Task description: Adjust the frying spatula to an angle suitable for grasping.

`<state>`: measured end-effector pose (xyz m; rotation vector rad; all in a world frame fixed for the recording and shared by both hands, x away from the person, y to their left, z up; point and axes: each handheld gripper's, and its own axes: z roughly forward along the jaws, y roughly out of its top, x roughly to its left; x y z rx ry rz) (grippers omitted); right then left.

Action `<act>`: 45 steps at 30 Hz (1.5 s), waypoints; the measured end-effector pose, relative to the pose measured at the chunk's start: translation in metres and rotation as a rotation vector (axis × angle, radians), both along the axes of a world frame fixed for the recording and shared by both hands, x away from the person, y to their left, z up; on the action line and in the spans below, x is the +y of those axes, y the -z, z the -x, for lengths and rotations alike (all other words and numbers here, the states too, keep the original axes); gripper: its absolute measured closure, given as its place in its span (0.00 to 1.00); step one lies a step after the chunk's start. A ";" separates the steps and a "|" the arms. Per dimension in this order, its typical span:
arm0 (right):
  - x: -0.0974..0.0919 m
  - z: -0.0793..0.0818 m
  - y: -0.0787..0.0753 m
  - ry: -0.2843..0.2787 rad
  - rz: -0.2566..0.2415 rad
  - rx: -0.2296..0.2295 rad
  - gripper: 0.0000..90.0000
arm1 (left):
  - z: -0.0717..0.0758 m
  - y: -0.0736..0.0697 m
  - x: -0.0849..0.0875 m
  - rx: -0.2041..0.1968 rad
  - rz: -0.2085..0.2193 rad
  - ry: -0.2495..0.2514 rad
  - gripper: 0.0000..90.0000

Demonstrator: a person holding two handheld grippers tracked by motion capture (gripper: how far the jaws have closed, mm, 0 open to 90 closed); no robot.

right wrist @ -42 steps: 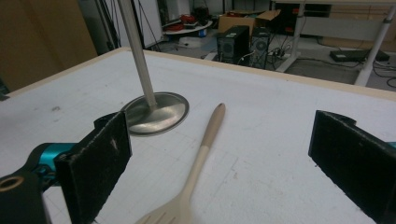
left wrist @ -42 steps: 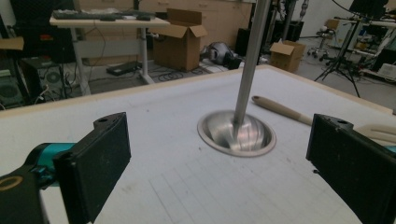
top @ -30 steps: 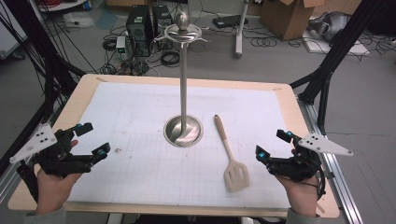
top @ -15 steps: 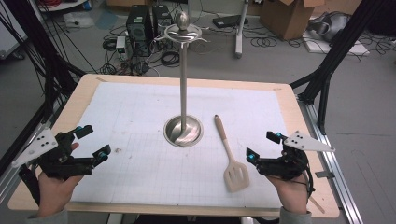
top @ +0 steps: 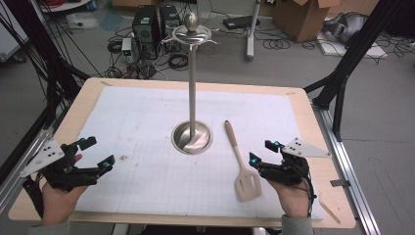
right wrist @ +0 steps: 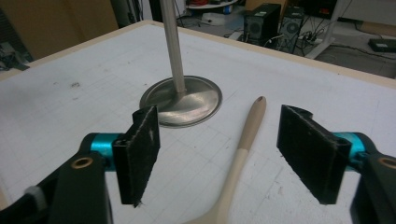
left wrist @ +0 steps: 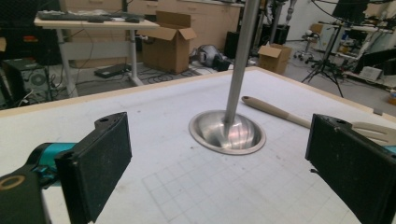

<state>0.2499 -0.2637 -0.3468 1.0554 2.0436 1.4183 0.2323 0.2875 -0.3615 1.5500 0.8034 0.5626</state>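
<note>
A beige spatula (top: pixel 240 161) lies flat on the white grid mat (top: pixel 147 127), its handle pointing away from me. Just left of it stands a tall metal stand (top: pixel 192 138) with a round base and hooks at the top. My right gripper (top: pixel 262 152) hovers low beside the spatula's slotted head. Its jaws have just been closing, and in the right gripper view the spatula handle (right wrist: pixel 243 144) runs between the pads without touching either of them. My left gripper (top: pixel 99 152) is open over the mat at the front left, with nothing between its pads (left wrist: pixel 100 163).
The stand's base (left wrist: pixel 227 132) sits mid-table and its pole rises well above gripper height. The wooden table edge (top: pixel 337 196) lies close to my right hand. Beyond the table, boxes, computer towers and cables cover the floor.
My right gripper has slid left and down toward the spatula's head, and its jaws stand narrower. The left gripper has sunk slightly. Spatula and stand have not moved.
</note>
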 end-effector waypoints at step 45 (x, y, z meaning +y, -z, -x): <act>0.029 -0.074 0.044 0.054 0.240 0.169 1.00 | -0.001 0.014 -0.005 -0.009 -0.056 -0.006 0.08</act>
